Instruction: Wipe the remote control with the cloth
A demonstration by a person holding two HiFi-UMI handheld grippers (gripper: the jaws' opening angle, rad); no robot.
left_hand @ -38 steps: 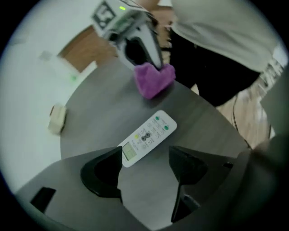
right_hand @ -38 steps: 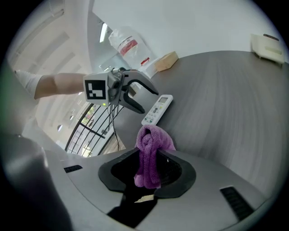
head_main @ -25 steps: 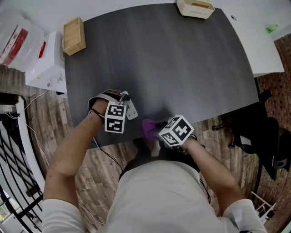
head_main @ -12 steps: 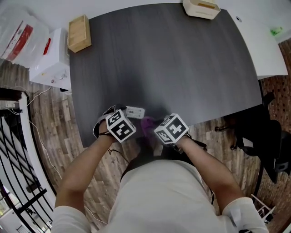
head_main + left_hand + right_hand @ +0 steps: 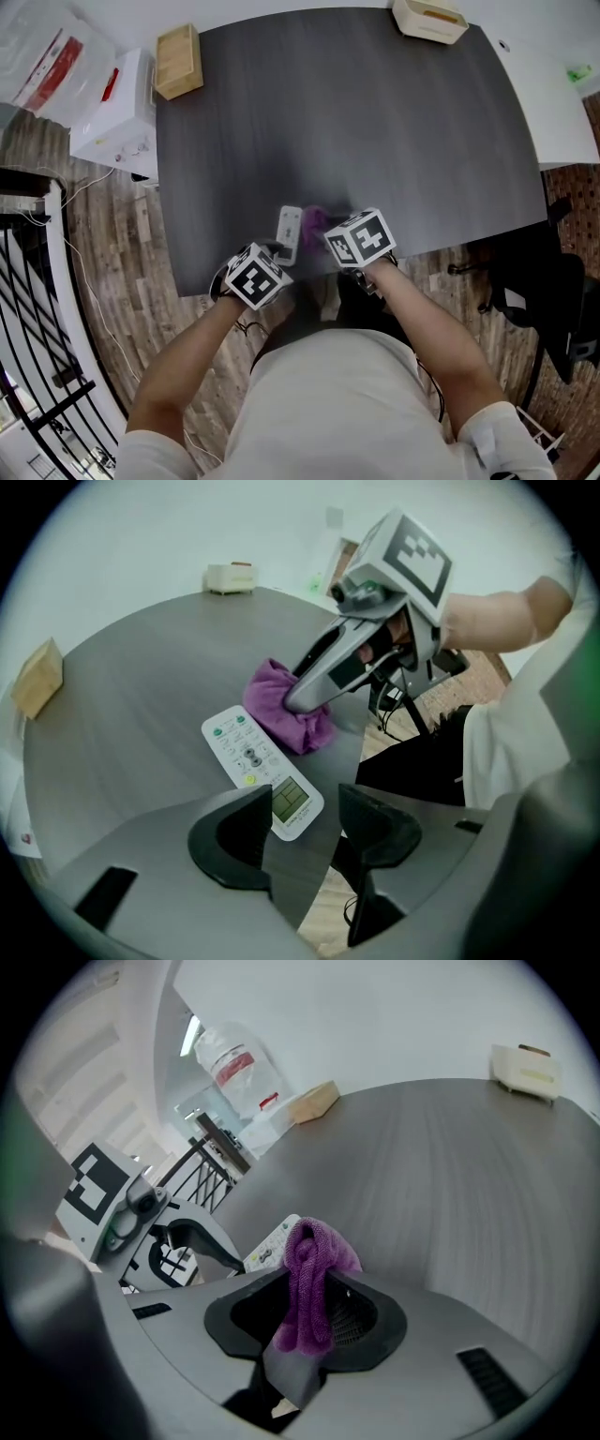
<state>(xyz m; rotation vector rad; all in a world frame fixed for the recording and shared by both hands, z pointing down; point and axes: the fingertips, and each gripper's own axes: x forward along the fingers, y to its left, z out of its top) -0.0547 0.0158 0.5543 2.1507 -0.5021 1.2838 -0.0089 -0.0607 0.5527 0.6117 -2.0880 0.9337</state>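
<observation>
A white remote control (image 5: 289, 232) (image 5: 251, 759) lies lengthwise on the dark table (image 5: 375, 131), near its front edge. My left gripper (image 5: 280, 253) (image 5: 306, 825) sits at the remote's near end. That end lies between the jaws, which have just been closing, and a gap still shows at the right pad. My right gripper (image 5: 323, 231) (image 5: 314, 1309) is shut on a purple cloth (image 5: 313, 223) (image 5: 312, 1283). The cloth (image 5: 286, 708) rests on the table against the remote's right side.
A wooden box (image 5: 178, 61) stands at the table's back left corner and a cream tray (image 5: 429, 19) at the back edge. A white carton (image 5: 117, 117) and a plastic bag sit off the table's left side. A black chair (image 5: 562, 300) stands at the right.
The remote has turned from crosswise to lengthwise. My left gripper swung from the remote's left side round to its near end. My right gripper carried the cloth from the table's edge up beside the remote.
</observation>
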